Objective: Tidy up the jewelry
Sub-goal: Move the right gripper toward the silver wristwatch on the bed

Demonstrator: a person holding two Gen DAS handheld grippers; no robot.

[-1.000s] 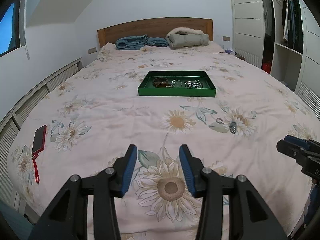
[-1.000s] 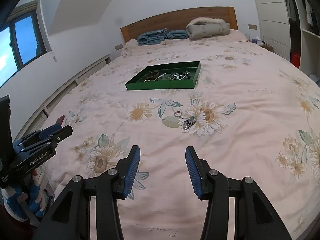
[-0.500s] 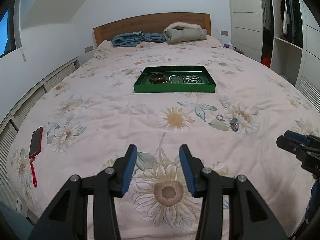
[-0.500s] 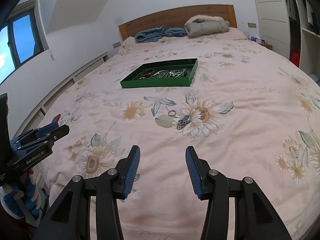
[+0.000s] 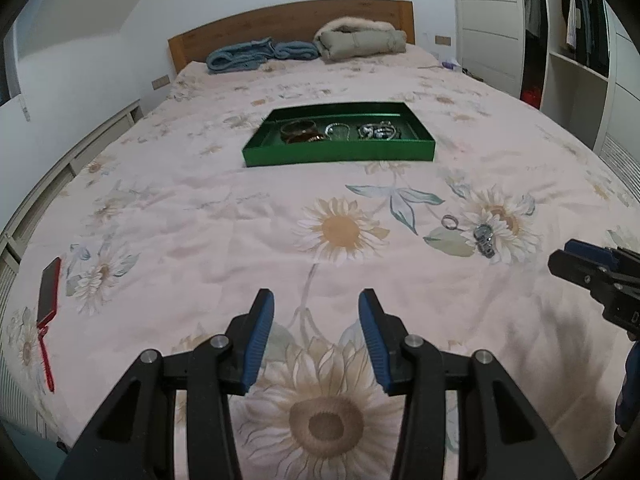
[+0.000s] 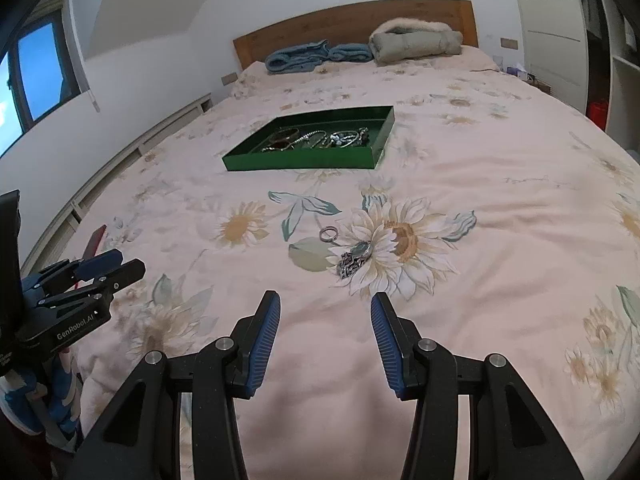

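Both claws hover over the near end of the bed (image 6: 520, 208), each spread wide and holding nothing. The left claw (image 5: 316, 320) sits above a big printed sunflower; the right claw (image 6: 324, 320) is to its right.

The loose jewelry lies on the floral bedspread, well short of the green tray (image 6: 304, 160), which sits farther up the middle of the bed and already holds bangles and chains. Two pieces are out: a small ring (image 6: 329, 233) and, just beside it to the near right, a wristwatch (image 6: 354, 258) with a metal band. They look apart, though close.

From the right claw, the wristwatch lies almost straight ahead, a little right of center, with the ring just beyond and left of it. From the left claw, both pieces sit far off to the right (image 5: 484, 235). So the right claw is clearly the nearer one and better lined up.

The watch band runs diagonally, from near left to far right in the right wrist view, so a pinch across the band probably needs the claw turned to cross that line
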